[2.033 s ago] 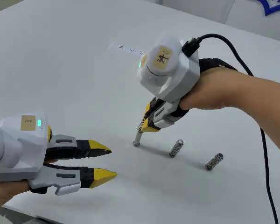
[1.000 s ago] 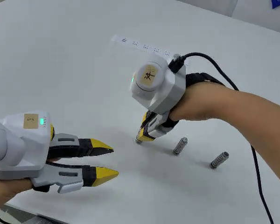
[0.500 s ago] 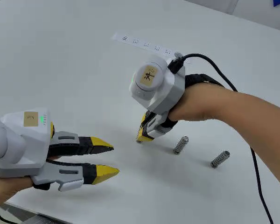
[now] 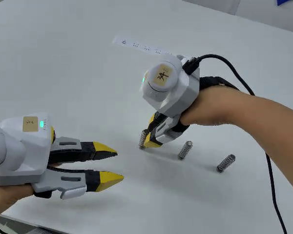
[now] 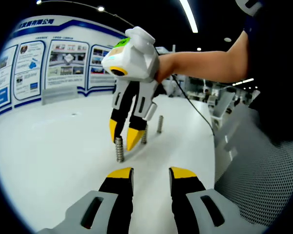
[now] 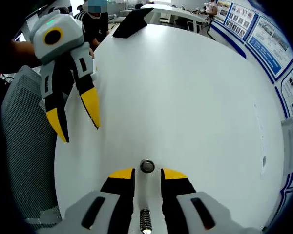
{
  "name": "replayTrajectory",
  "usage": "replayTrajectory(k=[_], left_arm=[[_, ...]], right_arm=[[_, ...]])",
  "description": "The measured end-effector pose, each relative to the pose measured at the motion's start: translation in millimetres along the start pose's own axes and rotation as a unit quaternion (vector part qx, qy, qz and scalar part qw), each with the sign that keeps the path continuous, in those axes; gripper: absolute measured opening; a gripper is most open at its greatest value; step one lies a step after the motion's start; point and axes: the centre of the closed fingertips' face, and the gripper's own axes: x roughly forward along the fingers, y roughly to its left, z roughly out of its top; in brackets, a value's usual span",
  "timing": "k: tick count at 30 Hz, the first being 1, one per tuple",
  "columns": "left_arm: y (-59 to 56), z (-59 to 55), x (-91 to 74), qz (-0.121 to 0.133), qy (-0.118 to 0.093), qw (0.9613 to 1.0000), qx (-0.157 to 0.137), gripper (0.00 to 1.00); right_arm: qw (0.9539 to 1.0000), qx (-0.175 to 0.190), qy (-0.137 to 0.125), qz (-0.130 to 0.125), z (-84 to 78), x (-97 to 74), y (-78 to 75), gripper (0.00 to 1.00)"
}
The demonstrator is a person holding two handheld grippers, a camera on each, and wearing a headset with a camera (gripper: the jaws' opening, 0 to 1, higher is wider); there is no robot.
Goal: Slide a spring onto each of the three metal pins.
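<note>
Steel pin (image 4: 143, 139) stands upright on the white bench (image 4: 63, 73), with a spring (image 5: 119, 150) sleeved over it. Right gripper (image 5: 123, 139) is directly above the pin, its jaws narrowly parted either side of the pin's top and clamping nothing. Second pin (image 4: 185, 149) and third pin (image 4: 225, 163), both spring-clad, stand in a row beyond the first. Left gripper (image 4: 118, 166) is well apart from the pin, jaws spread and empty.
</note>
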Motion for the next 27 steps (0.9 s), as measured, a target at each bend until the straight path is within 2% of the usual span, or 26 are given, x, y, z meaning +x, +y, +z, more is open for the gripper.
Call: replayTrajectory(k=[9, 16, 27], left_arm=[[1.5, 4.4, -2.3, 0.002, 0.002, 1.0, 0.003, 0.31], [-0.2, 5.1, -1.8, -0.001, 0.006, 1.0, 0.003, 0.31], [-1.9, 7.0, 1.5, -0.005, 0.013, 0.9999, 0.0, 0.34]], right_arm=[[0.9992, 0.032, -0.023, -0.01, -12.5, -16.7, -1.0, 0.25], [0.9969, 0.066, -0.04, -0.016, -30.2, -24.8, 0.8, 0.27], [0.9898, 0.116, -0.068, -0.046, -59.3, -42.9, -5.4, 0.3]])
